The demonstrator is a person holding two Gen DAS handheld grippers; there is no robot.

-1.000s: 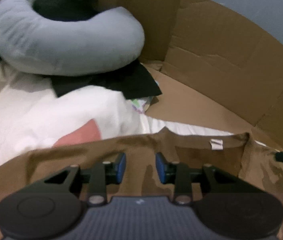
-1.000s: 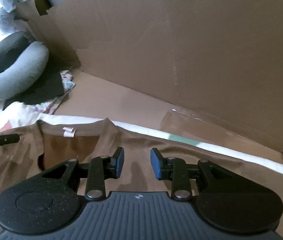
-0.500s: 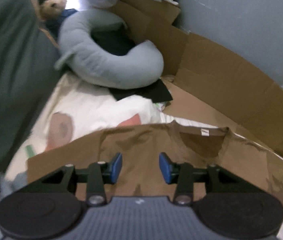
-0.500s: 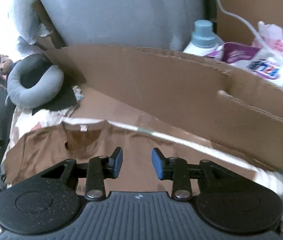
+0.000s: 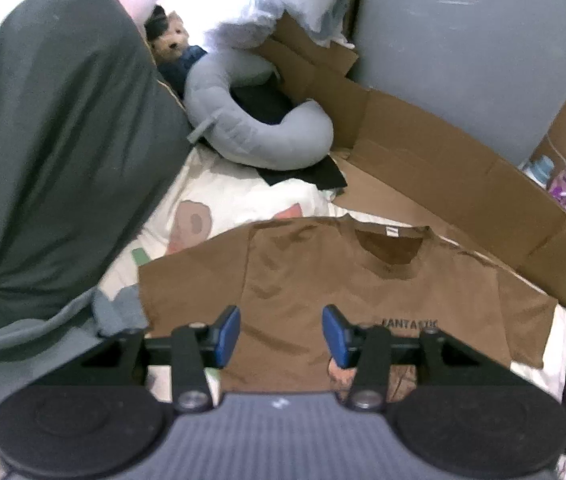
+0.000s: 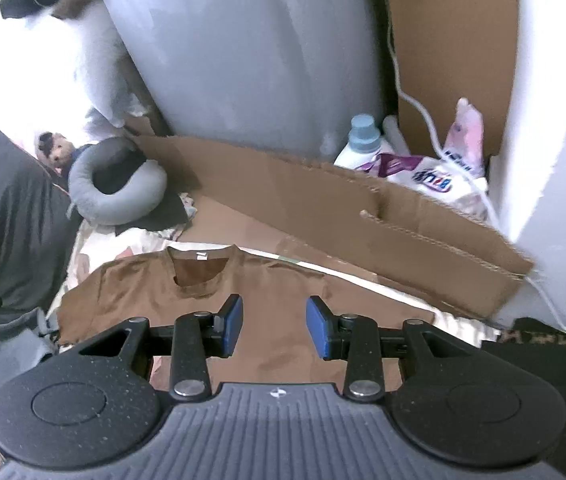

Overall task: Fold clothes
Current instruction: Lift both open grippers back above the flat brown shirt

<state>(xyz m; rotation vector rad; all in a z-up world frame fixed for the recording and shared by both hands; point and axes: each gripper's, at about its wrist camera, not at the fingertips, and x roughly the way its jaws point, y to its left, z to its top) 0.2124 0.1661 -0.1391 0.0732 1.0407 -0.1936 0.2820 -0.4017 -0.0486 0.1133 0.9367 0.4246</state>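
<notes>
A brown T-shirt (image 5: 323,280) lies spread flat, front up, on a white patterned bedsheet (image 5: 239,196), collar toward the far side, with dark lettering on its chest. It also shows in the right wrist view (image 6: 275,292). My left gripper (image 5: 281,334) is open and empty, held above the shirt's lower left part. My right gripper (image 6: 273,326) is open and empty, above the shirt's middle to right part. Neither touches the cloth.
A flattened cardboard box (image 5: 435,168) stands along the far side of the shirt. A grey neck pillow (image 5: 251,120) and a dark grey pillow (image 5: 51,140) lie at the left. A detergent bottle (image 6: 359,144) and bags stand behind the cardboard.
Both grippers have pulled back and up from the shirt's collar area; the whole shirt now shows. Both stayed open.
</notes>
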